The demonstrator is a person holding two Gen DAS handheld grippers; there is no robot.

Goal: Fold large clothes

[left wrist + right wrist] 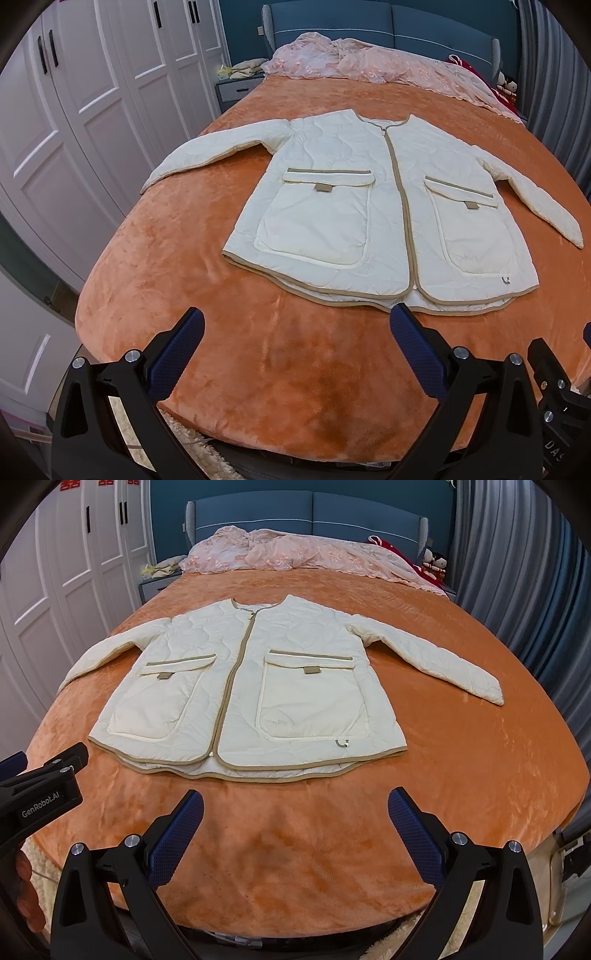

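Both wrist cameras sit low at the near end of the bed, looking forward along their own spread fingers toward the far headboard. The left view stands further left and angles slightly right, so the jacket lies right of centre; the right view has it left of centre. Neither is close to it. Both share the jacket, the orange cover and the wardrobe at the left.

Cream quilted jacket laid flat, front up, zipped; tan trim; sleeves spread toward 9 and 3 o'clock; collar at 12.
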